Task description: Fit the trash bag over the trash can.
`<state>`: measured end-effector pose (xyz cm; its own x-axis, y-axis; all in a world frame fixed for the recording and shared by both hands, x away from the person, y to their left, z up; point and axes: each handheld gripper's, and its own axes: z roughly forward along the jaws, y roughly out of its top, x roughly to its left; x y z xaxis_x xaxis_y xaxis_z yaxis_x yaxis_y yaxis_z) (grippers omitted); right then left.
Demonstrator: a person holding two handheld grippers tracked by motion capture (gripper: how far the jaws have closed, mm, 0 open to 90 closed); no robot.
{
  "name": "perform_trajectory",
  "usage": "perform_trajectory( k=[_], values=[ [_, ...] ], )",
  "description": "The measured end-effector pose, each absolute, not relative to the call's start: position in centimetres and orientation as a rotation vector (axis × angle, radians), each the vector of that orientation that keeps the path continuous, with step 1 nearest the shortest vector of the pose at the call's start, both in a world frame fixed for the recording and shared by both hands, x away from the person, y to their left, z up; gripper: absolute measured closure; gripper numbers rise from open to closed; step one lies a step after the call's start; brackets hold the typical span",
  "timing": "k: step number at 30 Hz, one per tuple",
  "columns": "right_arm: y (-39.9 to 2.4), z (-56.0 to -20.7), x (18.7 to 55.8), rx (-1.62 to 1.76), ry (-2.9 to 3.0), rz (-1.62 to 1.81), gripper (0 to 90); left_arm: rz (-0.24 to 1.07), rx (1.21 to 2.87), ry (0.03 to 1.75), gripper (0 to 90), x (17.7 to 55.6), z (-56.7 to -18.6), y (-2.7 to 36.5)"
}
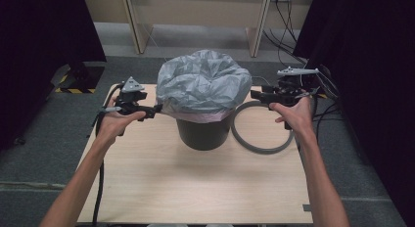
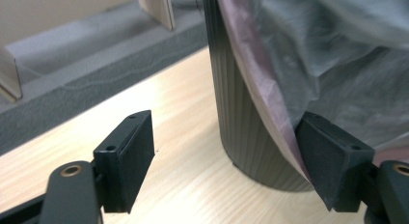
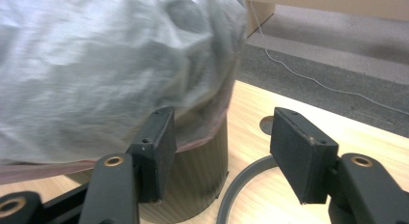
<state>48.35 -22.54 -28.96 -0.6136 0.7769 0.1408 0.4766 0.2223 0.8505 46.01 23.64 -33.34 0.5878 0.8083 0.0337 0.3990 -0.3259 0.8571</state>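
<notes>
A dark ribbed bin (image 1: 203,134) stands mid-table, capped by a puffed-up grey bag (image 1: 203,82) whose pinkish hem hangs over the rim. My left gripper (image 1: 155,109) is at the hem's left side. In the left gripper view it (image 2: 224,122) is open, one jaw against the bag (image 2: 337,64) and the bin's wall (image 2: 241,113) between the jaws farther off. My right gripper (image 1: 254,94) hovers off the bag's right side. Seen in the right gripper view it (image 3: 224,118) is open with nothing between its jaws, the bag (image 3: 96,64) to its left.
A grey ring (image 1: 254,144) lies flat on the wooden table (image 1: 195,188) right of the bin, under my right hand. Black curtains flank both sides. Cables trail on the floor at the back right. Wooden furniture legs stand beyond the table.
</notes>
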Motion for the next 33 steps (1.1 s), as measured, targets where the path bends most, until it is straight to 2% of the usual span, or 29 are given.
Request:
perform_trajectory(
  k=[5, 11, 12, 17, 21, 26, 29, 33],
  values=[
    [-22.2, -28.0, 47.2, 1.113, 2.202, 1.393, 39.5, 0.558, 1.852, 0.953, 21.8, 44.9, -31.9, 25.3],
    [-20.8, -27.5, 46.2, 1.033, 2.257, 1.415, 38.0, 0.545, 1.834, 0.943, 21.5, 44.6, -31.3, 25.8],
    [-20.4, -27.5, 46.1, 1.012, 2.268, 1.407, 40.6, 0.531, 1.822, 0.941, 21.5, 44.6, -31.1, 25.9],
    [-19.6, -27.7, 46.8, 0.943, 2.274, 1.363, 68.2, 0.513, 1.796, 0.935, 21.1, 44.3, -30.6, 26.9],
    [-20.1, -27.7, 48.2, 0.969, 2.251, 1.357, 75.2, 0.511, 1.794, 0.953, 20.9, 44.6, -30.6, 27.3],
    [-20.3, -27.7, 50.6, 1.052, 2.218, 1.32, 74.8, 0.495, 1.821, 0.956, 21.0, 45.2, -31.2, 26.7],
    [-20.5, -27.3, 51.0, 1.106, 2.181, 1.35, 64.9, 0.5, 1.831, 0.953, 21.0, 45.3, -31.3, 26.5],
    [-20.6, -26.5, 50.1, 1.112, 2.158, 1.387, 56.1, 0.507, 1.827, 0.962, 21.1, 45.4, -31.3, 26.8]
  ],
)
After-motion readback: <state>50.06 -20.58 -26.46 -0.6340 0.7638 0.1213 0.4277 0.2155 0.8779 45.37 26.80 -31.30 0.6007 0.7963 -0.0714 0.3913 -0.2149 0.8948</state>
